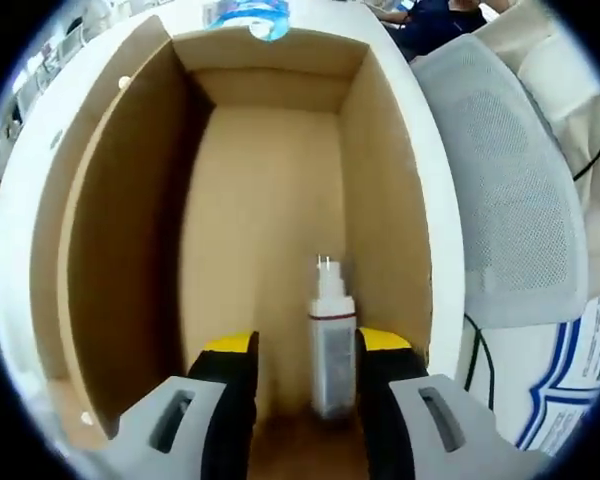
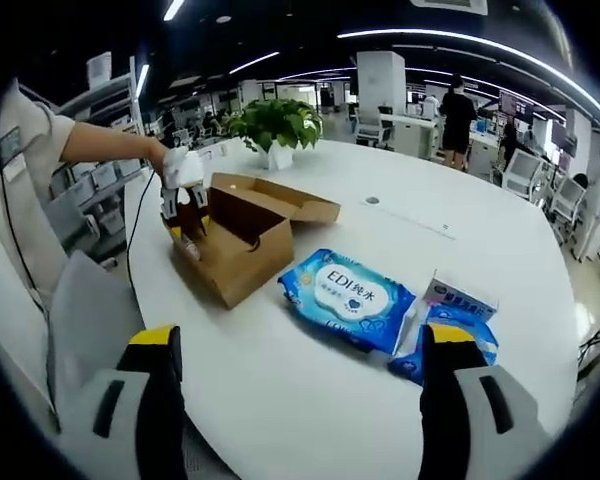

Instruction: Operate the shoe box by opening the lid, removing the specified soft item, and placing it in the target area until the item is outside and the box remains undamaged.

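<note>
Two grippers: left gripper [image 1: 307,375] open inside shoe box [image 1: 130,250], straddling white plug adapter [image 1: 332,345]; looks rigid, light, grab its sides. Right gripper [image 2: 300,385] open, beyond the box.

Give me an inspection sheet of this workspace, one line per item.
Surface: white round table.
Job's things: cardboard shoe box open, lid flaps up; a small white item stands inside it.
Clutter: blue wet-wipe pack, a second blue pack, potted plant.
Grippers: left hand-held gripper inside the box, jaws either side of the item; right hand-held gripper open above the table.
Cables: black cable beside the box.
Surroundings: open office, mesh chair.
</note>
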The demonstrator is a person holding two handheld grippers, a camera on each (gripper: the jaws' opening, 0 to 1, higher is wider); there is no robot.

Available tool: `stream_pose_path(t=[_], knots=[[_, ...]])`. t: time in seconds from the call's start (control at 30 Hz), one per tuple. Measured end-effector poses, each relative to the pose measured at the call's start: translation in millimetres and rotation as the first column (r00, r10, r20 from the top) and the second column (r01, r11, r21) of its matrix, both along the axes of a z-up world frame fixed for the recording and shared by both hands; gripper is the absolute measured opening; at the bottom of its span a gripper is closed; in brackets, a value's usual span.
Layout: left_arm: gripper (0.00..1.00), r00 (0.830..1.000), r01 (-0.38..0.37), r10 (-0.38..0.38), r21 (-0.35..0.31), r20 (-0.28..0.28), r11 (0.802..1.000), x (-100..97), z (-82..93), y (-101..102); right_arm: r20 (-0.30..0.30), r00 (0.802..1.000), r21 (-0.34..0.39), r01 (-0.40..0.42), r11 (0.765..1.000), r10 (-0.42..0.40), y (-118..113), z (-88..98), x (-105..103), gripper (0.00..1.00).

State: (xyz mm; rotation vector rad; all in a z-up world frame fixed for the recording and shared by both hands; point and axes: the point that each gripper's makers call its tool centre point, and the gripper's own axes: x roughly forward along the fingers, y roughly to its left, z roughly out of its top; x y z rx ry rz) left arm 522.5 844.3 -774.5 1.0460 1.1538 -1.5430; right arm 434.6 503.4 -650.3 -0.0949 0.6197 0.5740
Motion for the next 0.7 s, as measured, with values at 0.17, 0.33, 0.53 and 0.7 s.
stream_pose_path(t=[0.17,0.33,0.53,0.7], knots=[[0.33,0.999,-0.032,0.032,-0.017,0.022,0.999,3.8,-4.4,0,-0.004,1.0,-0.001,-0.003,1.0,0.003,3,-2.2,-1,0.94],[0.32,0.999,-0.044,0.044,-0.005,0.023,0.999,1.4,-9.0,3,-0.006,1.0,-0.005,-0.004,1.0,0.004,3,-2.7,-2,0.94],[0.27,0.998,-0.049,0.049,-0.011,0.037,0.999,0.8,-14.0,3,-0.002,1.0,-0.004,0.0,1.0,0.0,1,-1.2,-2,0.93],[0.22,0.996,-0.068,0.069,-0.03,0.062,0.997,4.1,-14.7,-1,0.006,1.0,0.009,0.002,1.0,-0.002,3,0.9,-1,0.92]])
